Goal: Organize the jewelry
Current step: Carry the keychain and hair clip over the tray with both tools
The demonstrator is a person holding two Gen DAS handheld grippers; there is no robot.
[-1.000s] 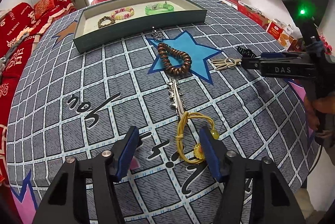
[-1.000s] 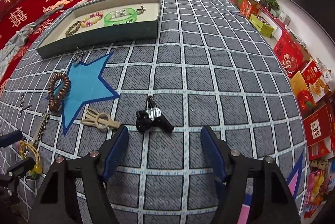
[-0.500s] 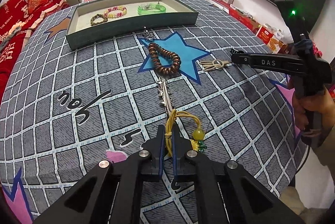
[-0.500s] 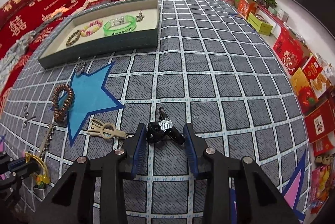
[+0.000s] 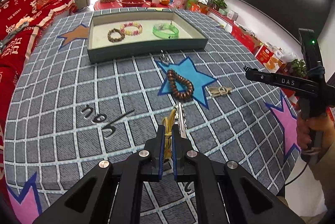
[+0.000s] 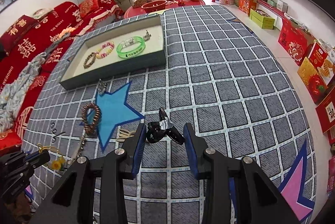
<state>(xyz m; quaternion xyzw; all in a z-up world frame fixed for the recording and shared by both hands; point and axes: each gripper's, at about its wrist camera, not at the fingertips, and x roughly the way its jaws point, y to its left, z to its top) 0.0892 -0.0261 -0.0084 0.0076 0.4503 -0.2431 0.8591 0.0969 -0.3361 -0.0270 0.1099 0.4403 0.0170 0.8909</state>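
Yellow braided cord [image 5: 167,136] is pinched between the blue-padded fingers of the left gripper [image 5: 167,138], whose jaws are drawn almost together on it; in the right wrist view the cord's loop and yellow bead [image 6: 56,164] are seen hanging just beyond that gripper. Just ahead of the left fingertips and slightly to their right, a slim silver metal hair clip [image 5: 181,119] is laid on the grey checked tablecloth [image 5: 62,98]. Further ahead, a brown coiled bead bracelet [image 5: 180,87] is set on a blue star printed on the cloth, with a cream knotted ornament [image 5: 220,91] to its right and a small silver trinket [image 5: 164,57] beyond it, near the front wall of a shallow grey-green rectangular tray [image 5: 146,51]. Inside the tray, a brown bead bracelet [image 5: 115,35], a pink and yellow bead bracelet [image 5: 131,28] and a translucent green bangle [image 5: 165,30] are held on the pale lining, with a small silver piece [image 6: 147,36] by the bangle.

A black hair clip with a silver band [image 6: 162,129] is clamped between the blue pads of the right gripper [image 6: 164,136], whose jaws are closed partway, as far as the clip allows. The clip appears to be lifted off the cloth, though this cannot be told for certain. The tray is found well ahead and to the left of this gripper.
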